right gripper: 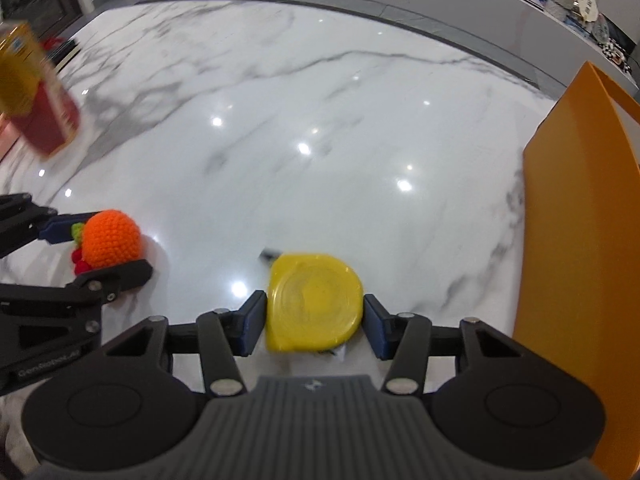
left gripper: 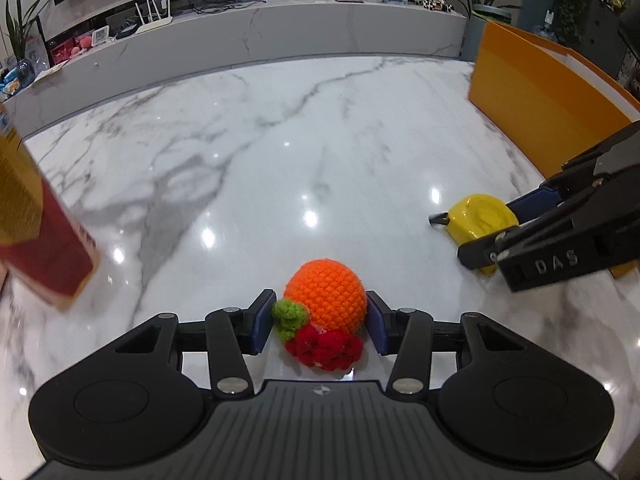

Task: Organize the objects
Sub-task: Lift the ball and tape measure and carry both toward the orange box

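Observation:
My left gripper (left gripper: 320, 322) is shut on an orange crocheted toy (left gripper: 326, 294) with a green tuft and red knobs, held between the blue pads just above the marble table (left gripper: 240, 152). It also shows in the right wrist view (right gripper: 112, 238). My right gripper (right gripper: 314, 320) is shut on a yellow tape measure (right gripper: 314, 302) with a dark tab at its far end. The tape measure also shows at the right of the left wrist view (left gripper: 482, 220).
An orange box (left gripper: 536, 96) stands open at the right, close to my right gripper; it also shows in the right wrist view (right gripper: 580, 240). A red and gold carton (left gripper: 36, 220) is at the far left, blurred. A long marble counter with clutter runs behind the table.

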Tool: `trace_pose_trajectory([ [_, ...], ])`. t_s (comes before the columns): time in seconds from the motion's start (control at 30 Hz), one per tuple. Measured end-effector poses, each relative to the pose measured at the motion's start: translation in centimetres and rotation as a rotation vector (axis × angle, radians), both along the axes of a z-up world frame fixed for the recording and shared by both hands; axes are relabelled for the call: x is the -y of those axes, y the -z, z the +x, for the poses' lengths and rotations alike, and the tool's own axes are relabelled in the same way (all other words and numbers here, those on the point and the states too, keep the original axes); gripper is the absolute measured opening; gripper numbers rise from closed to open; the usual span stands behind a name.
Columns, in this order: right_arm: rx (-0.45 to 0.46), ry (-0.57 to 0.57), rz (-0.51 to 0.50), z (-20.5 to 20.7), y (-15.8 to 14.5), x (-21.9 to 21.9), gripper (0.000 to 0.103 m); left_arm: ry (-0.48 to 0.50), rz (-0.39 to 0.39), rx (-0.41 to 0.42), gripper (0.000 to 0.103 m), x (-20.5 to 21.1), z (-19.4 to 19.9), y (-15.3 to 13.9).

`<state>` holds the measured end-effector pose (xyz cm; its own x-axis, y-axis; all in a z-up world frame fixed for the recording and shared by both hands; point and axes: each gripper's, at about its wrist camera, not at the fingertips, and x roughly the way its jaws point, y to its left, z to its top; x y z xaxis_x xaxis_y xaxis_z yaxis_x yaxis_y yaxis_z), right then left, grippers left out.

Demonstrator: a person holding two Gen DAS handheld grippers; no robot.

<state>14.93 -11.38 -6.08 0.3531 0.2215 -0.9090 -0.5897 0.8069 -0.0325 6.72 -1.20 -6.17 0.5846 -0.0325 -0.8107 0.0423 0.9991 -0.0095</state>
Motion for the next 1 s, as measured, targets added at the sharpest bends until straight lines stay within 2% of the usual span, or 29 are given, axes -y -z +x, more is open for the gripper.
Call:
trace_pose_trajectory([
  [0.3,-0.013,-0.057,-0.015,-3.4,-0.1,0.2,0.054,0.0,0.006,-0.016,0.056,0.9,-1.9,0.0],
  [0.33,-0.01,-0.057,-0.015,-3.3,-0.1,0.2,0.056,-0.002,0.006,-0.016,0.056,1.0,-1.9,0.0],
  [0.37,-0.007,-0.057,-0.013,-3.3,-0.1,0.2,0.062,-0.005,0.007,-0.016,0.056,1.0,-1.9,0.0],
  [0.43,0.007,-0.052,-0.012,-3.1,0.1,0.0,0.064,-0.009,0.007,-0.02,0.057,1.0,-1.8,-0.1],
  [0.53,0.0,-0.042,0.01,-2.8,0.1,-0.3,0.061,-0.011,0.007,-0.029,0.058,1.2,-1.7,-0.1],
  [0.57,0.003,-0.041,0.01,-2.8,0.0,-0.4,0.054,-0.011,0.007,-0.032,0.058,1.2,-1.6,-0.1],
  [0.6,0.004,-0.037,0.011,-2.8,-0.1,-0.4,0.052,-0.011,0.007,-0.036,0.058,1.2,-1.5,-0.1],
  [1.0,-0.029,-0.01,0.017,-2.3,-0.3,0.3,0.052,-0.013,-0.019,-0.054,0.054,1.1,-2.0,-0.5],
])
